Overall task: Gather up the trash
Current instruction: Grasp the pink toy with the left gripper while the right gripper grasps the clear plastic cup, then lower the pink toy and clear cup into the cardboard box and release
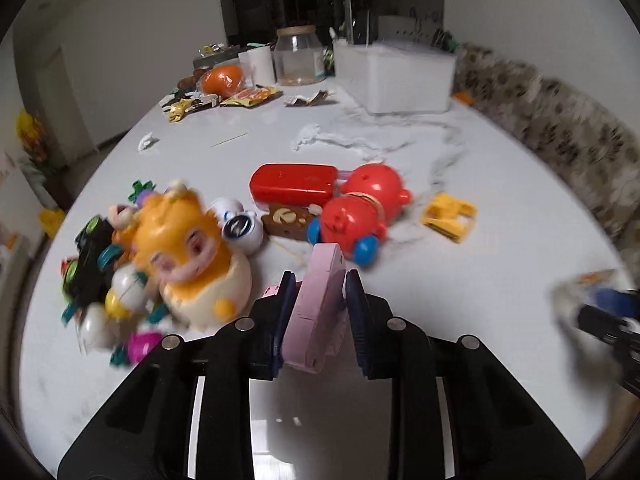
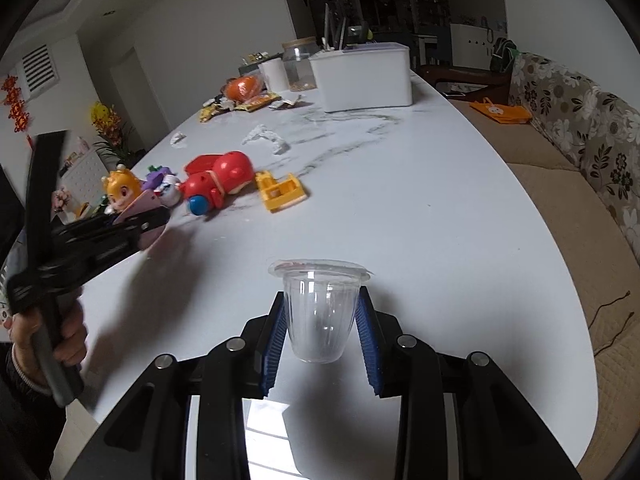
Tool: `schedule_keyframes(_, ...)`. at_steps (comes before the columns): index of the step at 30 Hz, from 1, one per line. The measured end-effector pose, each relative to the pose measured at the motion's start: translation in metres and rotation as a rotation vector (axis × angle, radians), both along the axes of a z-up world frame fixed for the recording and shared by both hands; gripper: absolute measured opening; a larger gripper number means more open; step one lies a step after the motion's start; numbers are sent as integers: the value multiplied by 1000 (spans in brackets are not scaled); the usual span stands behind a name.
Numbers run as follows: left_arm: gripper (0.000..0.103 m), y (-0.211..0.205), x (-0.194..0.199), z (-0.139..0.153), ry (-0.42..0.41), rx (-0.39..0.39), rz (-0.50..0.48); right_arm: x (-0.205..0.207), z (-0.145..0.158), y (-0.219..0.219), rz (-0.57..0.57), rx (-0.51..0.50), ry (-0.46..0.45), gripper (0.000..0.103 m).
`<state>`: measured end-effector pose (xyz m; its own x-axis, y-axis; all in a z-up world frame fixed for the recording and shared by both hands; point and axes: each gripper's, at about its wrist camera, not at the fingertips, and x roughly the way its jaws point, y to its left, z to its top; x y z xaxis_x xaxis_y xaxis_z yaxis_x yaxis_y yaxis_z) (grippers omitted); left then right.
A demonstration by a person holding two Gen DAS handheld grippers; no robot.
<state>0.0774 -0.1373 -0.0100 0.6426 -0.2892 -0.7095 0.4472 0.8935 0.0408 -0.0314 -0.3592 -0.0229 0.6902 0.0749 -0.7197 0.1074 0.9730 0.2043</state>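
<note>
At far left on the worktop [image 2: 420, 184]: heap of toys [image 1: 160, 256], not trash. Just right of it, left gripper [image 1: 320, 312], jaws narrowed onto a pink flat piece [image 1: 320, 300], long axis running forward between the pads. Centre: red toy [image 1: 360, 208] and yellow piece [image 1: 450, 214]; beyond, crumpled white tissue [image 2: 266, 138] and wrappers [image 2: 248, 102] near the white bin [image 2: 362, 76]. At right, right gripper [image 2: 322, 324], jaws partly closed against an upright clear plastic cup [image 2: 320, 312], lidded rim uppermost. Bin ahead and well apart from both; right hand seemingly nearer.
</note>
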Motion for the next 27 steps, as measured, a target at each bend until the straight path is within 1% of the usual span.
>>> schedule_keyframes(2,26,13,-22,10,-15,-24,-16,-5,5,8,24,2,-16,34)
schedule_keyframes(4,26,33,-55,20,-26,-60,-45,-13,12,20,57,1,-32,34)
schedule_keyframes(7,26,54,-99,28,-42,-66,-73,-28,20,39,118,7,-46,34)
schedule_keyframes(11,26,81,-154,27,-30,-58,-103,-54,24,68,224,51,-33,34)
schedule_keyframes(12,26,85,-162,26,-22,-58,-105,-62,24,78,253,59,-28,34)
schedule_keyframes(15,26,103,-189,19,14,-60,-103,-82,23,102,322,48,-11,34)
schedule_keyframes(20,26,126,-214,1,93,-66,-73,-110,11,135,418,49,46,34)
schedule_keyframes(22,22,130,-220,-10,115,-46,-66,-118,1,145,446,50,79,34)
schedule_keyframes(25,22,137,-226,-28,142,-7,-64,-125,-19,156,473,65,140,34)
schedule_keyframes(26,22,139,-226,-36,153,12,-57,-125,-26,158,476,67,162,35)
schedule_keyframes(27,25,141,-226,-43,160,25,-52,-125,-36,160,473,69,186,38)
